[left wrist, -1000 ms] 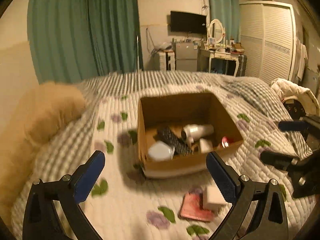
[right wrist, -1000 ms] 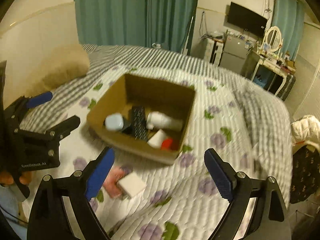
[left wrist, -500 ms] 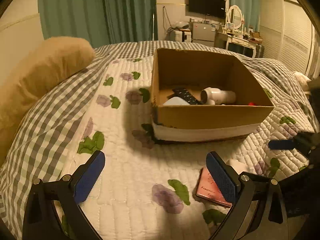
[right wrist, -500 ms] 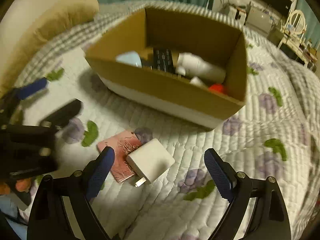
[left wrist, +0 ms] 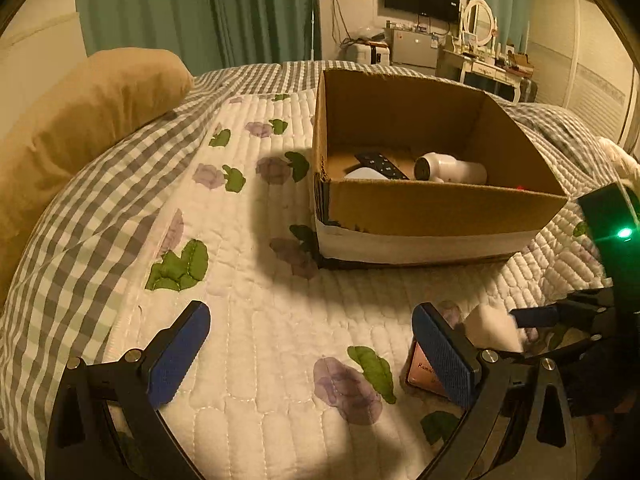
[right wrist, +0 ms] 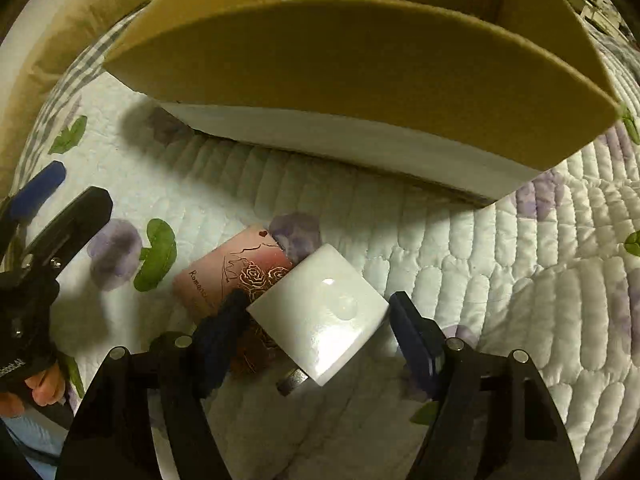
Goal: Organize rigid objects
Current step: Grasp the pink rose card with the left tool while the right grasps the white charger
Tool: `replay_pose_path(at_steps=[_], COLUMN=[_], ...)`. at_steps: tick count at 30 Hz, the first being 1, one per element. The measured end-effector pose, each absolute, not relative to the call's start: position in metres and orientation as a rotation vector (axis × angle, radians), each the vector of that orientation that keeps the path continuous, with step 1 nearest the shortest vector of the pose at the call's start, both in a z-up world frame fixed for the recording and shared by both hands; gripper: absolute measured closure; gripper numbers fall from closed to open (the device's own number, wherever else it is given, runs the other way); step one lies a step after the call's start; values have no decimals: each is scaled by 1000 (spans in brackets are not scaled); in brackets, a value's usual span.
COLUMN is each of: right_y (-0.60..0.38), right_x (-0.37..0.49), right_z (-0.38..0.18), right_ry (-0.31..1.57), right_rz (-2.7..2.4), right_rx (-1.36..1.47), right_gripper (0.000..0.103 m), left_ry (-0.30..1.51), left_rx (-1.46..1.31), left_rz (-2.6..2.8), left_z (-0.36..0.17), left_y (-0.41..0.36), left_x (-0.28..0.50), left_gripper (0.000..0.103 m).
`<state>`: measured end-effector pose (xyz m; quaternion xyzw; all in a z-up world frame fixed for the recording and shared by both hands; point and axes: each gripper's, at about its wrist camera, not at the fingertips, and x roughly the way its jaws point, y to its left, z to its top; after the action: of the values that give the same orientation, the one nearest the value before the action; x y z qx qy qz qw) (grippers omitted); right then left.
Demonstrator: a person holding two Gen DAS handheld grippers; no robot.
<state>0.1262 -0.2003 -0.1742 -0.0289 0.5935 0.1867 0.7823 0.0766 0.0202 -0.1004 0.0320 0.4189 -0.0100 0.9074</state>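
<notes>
Cardboard box (right wrist: 360, 68): near wall blocks all contents in right wrist view; far corners cut by the top edge. Left wrist view: remote (left wrist: 382, 162) and white dryer (left wrist: 452, 168) show only above the box wall; red item (left wrist: 520, 189) just a speck, unidentifiable. White charger (left wrist: 494, 328) blurred there, partly behind the left gripper's finger (left wrist: 444, 354). Pink card (right wrist: 232, 276): lower corner under charger (right wrist: 320, 312) and a blurred right finger (right wrist: 220, 332); lettering too small to read. Plug prongs (right wrist: 292, 382) in shadow, count unclear
</notes>
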Motion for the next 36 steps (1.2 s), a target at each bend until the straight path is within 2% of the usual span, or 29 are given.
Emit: replay_pose_path(at_steps=[10,16,22,24,26,36], right_y=[-240,-253,-255,-257,-257,-255], right_x=[102,114,112,111,111,105], right_z=[-114,-118,-123,-124,-124,-112], right_ry=[1141,1158,1161,1162,1162,1125], right_rz=[310,289,301,302,302,298], right_rx=[-180,-165,-143,-139,-137,-139], right_gripper=[32,32,32,32,32,32], left_ry=[971,1080,1111,1110,1102,1032], left_rx=[112,119,205,216,218,160], left_rz=[-164,-238,-218,-234,-244,-271], left_z=[-119,-146,-173,-173,-171,-134], left_y=[-32,-60,-78,-83,-84,-65], left_x=[67,75,85,85,82,62], left_gripper=[0,0,1,8,23,30])
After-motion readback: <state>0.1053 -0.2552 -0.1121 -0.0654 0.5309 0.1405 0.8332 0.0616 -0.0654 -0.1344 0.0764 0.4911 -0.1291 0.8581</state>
